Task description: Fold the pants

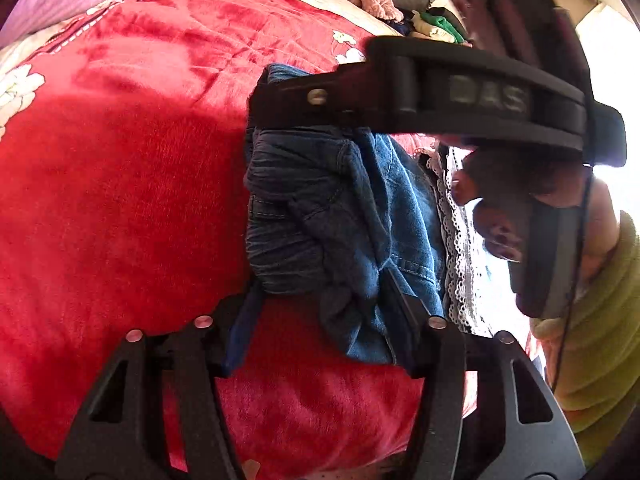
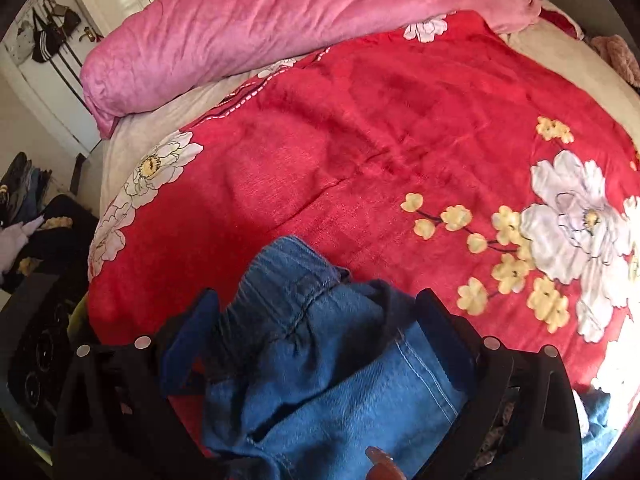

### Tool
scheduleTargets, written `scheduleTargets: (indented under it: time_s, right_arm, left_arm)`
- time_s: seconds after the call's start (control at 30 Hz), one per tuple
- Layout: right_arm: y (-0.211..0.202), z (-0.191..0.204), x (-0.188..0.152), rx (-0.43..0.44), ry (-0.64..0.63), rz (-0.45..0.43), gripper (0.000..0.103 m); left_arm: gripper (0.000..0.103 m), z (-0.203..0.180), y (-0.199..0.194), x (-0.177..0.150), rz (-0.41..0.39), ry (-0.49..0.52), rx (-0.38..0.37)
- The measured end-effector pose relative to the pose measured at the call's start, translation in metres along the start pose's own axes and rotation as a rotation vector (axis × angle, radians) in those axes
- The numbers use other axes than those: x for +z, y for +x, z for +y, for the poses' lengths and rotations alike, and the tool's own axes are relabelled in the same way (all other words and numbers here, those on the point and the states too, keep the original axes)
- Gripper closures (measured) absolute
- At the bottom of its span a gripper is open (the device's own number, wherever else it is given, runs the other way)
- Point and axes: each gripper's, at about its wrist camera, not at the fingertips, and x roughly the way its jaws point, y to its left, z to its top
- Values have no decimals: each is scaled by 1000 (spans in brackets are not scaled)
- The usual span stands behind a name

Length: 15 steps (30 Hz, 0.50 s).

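The pants are blue denim jeans, bunched and lifted above a red floral blanket [image 1: 120, 200]. In the left wrist view the jeans [image 1: 320, 208] hang in a crumpled bundle between my left gripper [image 1: 320, 312] below and the right gripper's black body [image 1: 440, 96] above. The left fingers stand apart with a fold of denim between them. In the right wrist view the jeans [image 2: 320, 360] fill the space between the right gripper's fingers [image 2: 320, 312], which press on the cloth from both sides. The waistband end pokes forward over the blanket [image 2: 400, 140].
A rolled pink duvet [image 2: 260, 28] lies along the bed's far side. Piles of clothes [image 1: 432, 24] sit at the bed's far corner. Dark bags and clothes [image 2: 36, 232] lie on the floor left of the bed. White lace trim [image 1: 456, 240] hangs at the bed edge.
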Motion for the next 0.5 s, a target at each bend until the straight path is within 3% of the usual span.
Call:
scheduleTargets:
  time_s: [0.1, 0.17, 0.2, 0.27, 0.5]
  right_arm:
    - [8, -3, -1, 13, 16, 3, 7]
    - [8, -2, -3, 44, 13, -6, 41]
    - [6, -1, -4, 57, 14, -13, 45]
    - [-3, 0, -7, 49, 14, -36, 54]
    - [-68, -22, -29, 124, 104, -200, 59]
  left_arm:
    - [48, -1, 1, 0, -6, 0, 0]
    - [47, -2, 1, 0, -14, -1, 2]
    - [48, -2, 2, 0, -15, -3, 5]
    - [58, -4, 1, 1, -15, -9, 11]
    - [62, -35, -21, 2, -61, 45, -53]
